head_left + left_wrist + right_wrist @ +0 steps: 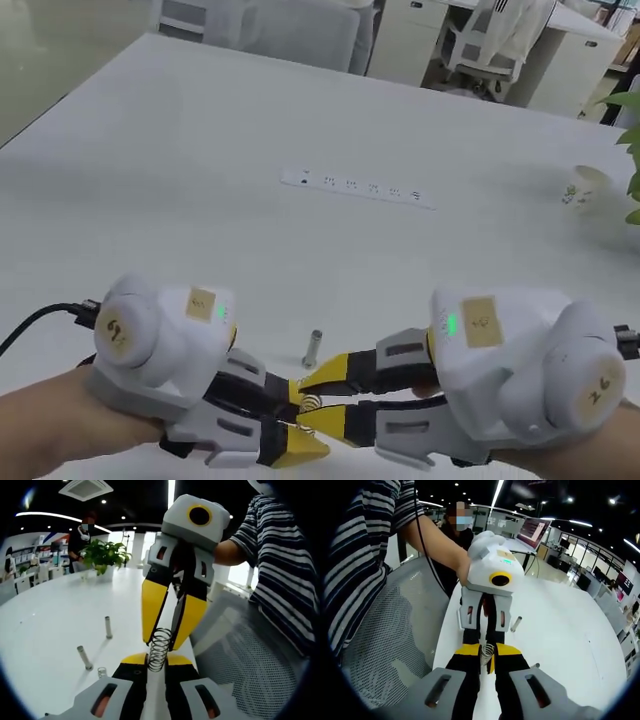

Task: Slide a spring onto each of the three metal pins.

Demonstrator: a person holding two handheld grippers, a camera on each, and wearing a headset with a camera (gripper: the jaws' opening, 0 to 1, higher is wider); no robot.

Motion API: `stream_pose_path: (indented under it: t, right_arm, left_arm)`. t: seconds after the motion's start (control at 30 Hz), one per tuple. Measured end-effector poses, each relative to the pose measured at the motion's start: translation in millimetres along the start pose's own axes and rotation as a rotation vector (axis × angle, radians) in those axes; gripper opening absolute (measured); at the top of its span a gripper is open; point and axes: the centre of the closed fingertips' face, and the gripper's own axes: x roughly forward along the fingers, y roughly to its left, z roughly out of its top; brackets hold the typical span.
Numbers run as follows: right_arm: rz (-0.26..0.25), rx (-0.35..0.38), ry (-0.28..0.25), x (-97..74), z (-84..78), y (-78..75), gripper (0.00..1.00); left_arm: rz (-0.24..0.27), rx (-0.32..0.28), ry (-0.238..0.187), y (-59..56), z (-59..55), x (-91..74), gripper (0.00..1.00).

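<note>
Head view: bright, even, soft overhead light; white worktop (200, 150) nearly washed out, shadows faint. Gripper views: heavy fisheye bending at the edges, dark ceilings with spot lights (103, 501) and a strip light (497, 492). Window glare behind. Spring (159, 649) sharp, background soft.

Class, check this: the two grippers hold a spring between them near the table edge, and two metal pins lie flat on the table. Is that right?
No. The nearer pin and the farther pin stand upright on the table, as the left gripper view shows. The rest holds: the left gripper and right gripper hold the spring between them near the table edge.
</note>
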Motion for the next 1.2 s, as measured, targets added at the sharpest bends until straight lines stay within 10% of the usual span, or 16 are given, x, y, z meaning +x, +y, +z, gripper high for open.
stream_pose_path:
  t: [1.2]
  right_arm:
    - [-0.095, 0.015, 0.013, -10.7, -7.5, -24.4, 0.07]
  left_arm:
    - [0.129, -0.076, -0.059, 15.3, -4.2, -44.2, 0.29]
